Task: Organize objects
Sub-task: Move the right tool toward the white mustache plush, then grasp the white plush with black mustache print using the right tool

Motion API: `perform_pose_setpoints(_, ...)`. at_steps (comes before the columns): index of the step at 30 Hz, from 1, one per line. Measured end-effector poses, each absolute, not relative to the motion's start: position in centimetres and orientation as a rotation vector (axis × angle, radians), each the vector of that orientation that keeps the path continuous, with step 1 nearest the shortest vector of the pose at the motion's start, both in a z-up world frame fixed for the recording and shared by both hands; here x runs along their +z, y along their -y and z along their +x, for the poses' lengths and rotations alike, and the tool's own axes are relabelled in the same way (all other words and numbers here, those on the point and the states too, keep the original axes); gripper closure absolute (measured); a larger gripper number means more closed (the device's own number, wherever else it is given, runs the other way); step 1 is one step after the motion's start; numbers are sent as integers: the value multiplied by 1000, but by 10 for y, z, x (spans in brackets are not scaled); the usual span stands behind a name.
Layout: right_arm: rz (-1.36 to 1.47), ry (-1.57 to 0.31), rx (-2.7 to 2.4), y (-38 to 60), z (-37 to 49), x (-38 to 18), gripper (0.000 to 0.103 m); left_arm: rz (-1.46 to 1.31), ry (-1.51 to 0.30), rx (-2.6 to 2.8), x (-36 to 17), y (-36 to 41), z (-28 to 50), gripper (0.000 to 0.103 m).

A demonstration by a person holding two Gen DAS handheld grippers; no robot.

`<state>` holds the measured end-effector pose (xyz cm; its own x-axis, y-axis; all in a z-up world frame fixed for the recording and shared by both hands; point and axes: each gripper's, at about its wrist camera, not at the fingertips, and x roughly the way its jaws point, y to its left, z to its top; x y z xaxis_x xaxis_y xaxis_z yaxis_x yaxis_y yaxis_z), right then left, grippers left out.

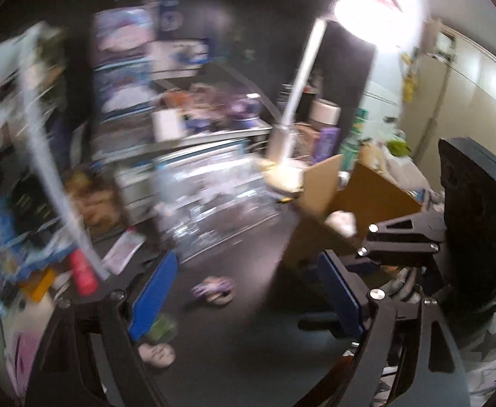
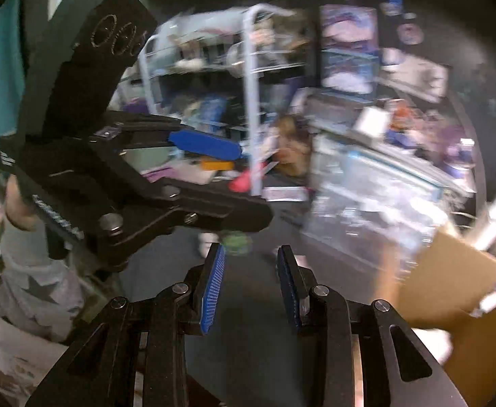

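Both grippers hang empty above the dark table [image 1: 248, 339]; left gripper [image 1: 248, 291] spread wide, right gripper [image 2: 251, 281] parted narrowly; small trinkets [image 1: 214, 290] lie loose beyond them, probably bound for the cardboard box [image 1: 360, 203] nearby

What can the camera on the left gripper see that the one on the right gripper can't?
Only the left wrist view shows the lit desk lamp and the small items on the dark floor by the left gripper. Only the right wrist view shows the person's star-patterned sleeve, the white wire rack and the right gripper, open and empty. Both show the cardboard box and the clear plastic drawers; both are motion-blurred.
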<state>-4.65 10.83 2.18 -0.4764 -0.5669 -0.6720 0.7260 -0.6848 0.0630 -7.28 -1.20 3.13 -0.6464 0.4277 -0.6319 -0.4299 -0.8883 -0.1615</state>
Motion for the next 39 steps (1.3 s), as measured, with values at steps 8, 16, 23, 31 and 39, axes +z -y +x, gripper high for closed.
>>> perform_pose_setpoints(8, 972, -299, -2032, -33, -62, -54, 61, -1097, 252, 2590, -43, 102, -52, 19)
perform_pose_setpoints(16, 1058, -336, -2036, 7, -97, -123, 54, -1218, 440, 2600, -97, 140, -34, 19)
perform_pose_setpoints(23, 1038, -404, -2049, 23, -106, -138, 54, -1246, 477, 2583, -110, 147, -32, 19)
perform_pose_setpoints(31, 985, -510, -2067, 31, -101, -140, 84, -1254, 473, 2564, -111, 144, -36, 19)
perform_pose_setpoints(39, 901, -512, -2046, 18, -78, -115, 84, -1224, 452, 2490, -104, 126, -46, 20)
